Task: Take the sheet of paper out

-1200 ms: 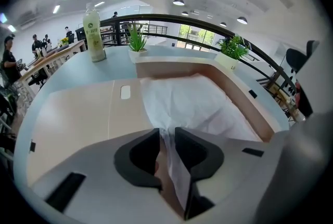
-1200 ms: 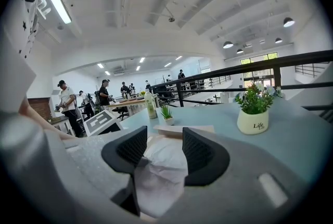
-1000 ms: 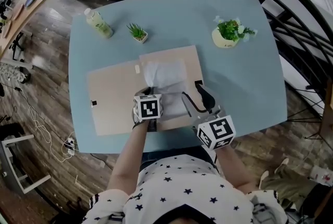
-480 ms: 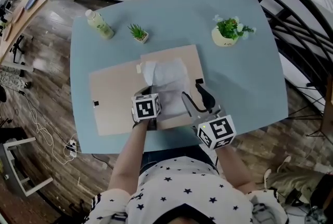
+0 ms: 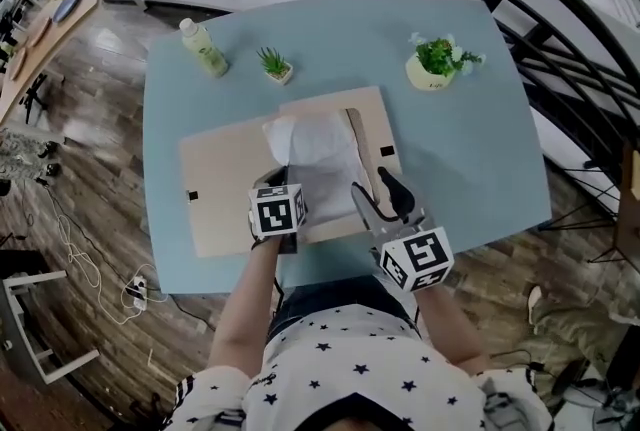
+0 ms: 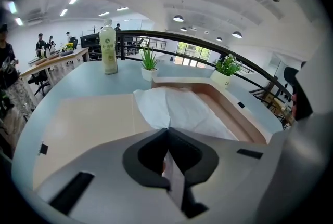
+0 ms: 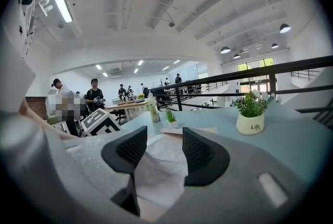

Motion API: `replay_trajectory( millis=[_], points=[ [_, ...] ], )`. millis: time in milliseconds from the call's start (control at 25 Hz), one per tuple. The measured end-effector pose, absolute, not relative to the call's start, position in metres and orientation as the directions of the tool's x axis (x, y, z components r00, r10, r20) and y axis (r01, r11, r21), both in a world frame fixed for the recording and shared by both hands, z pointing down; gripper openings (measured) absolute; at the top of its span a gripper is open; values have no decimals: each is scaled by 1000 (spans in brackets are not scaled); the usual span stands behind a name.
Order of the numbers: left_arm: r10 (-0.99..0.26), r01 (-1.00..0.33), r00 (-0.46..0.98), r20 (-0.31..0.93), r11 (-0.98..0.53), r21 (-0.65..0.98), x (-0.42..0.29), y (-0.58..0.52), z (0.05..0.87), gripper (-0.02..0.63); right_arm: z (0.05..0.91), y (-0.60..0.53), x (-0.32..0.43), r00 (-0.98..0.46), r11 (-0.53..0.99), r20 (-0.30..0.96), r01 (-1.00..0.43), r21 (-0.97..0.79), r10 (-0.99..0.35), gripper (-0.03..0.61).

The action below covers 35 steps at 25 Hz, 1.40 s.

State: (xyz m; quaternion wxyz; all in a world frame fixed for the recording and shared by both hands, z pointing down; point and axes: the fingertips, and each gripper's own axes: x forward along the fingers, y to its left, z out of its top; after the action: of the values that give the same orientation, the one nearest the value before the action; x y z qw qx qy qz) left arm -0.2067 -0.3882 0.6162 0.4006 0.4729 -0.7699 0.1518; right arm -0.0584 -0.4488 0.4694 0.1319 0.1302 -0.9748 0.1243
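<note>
A white sheet of paper [image 5: 318, 154] lies rumpled in a flat tan cardboard box [image 5: 375, 114], whose lid [image 5: 225, 189] lies open to the left. My left gripper [image 5: 284, 175] is shut on the sheet's near left corner, and in the left gripper view the paper [image 6: 177, 108] runs up into the closed left gripper [image 6: 167, 134]. My right gripper [image 5: 378, 192] hovers open over the box's near right part. In the right gripper view the paper [image 7: 166, 163] shows beyond the open right gripper [image 7: 164, 151], with nothing held.
On the blue table [image 5: 470, 159] stand a green bottle [image 5: 203, 47], a small potted plant [image 5: 275, 65] and a larger plant in a cream pot [image 5: 437, 61]. A black railing [image 5: 560, 29] curves round the far and right sides. People stand at desks in the distance.
The left gripper has risen a little with the paper's corner, and the sheet has bunched toward the left. A strip of the box's inside now shows beside the paper. The right gripper shifted slightly.
</note>
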Motion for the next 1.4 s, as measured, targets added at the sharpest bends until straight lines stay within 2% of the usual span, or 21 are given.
replay_trajectory(
  millis=[680, 960, 1400],
  points=[
    [-698, -835, -345, 628, 533, 133, -220, -298, 546, 5, 451, -362, -49, -936, 948, 261, -281, -153, -235, 202],
    [-754, -834, -370, 543, 527, 163, -210, -249, 518, 5, 453, -316, -33, -927, 943, 256, -311, -116, -274, 178],
    [-823, -847, -368, 434, 489, 209, -175, -175, 479, 5, 443, -246, -3, -911, 931, 232, -362, -50, -342, 24]
  ],
)
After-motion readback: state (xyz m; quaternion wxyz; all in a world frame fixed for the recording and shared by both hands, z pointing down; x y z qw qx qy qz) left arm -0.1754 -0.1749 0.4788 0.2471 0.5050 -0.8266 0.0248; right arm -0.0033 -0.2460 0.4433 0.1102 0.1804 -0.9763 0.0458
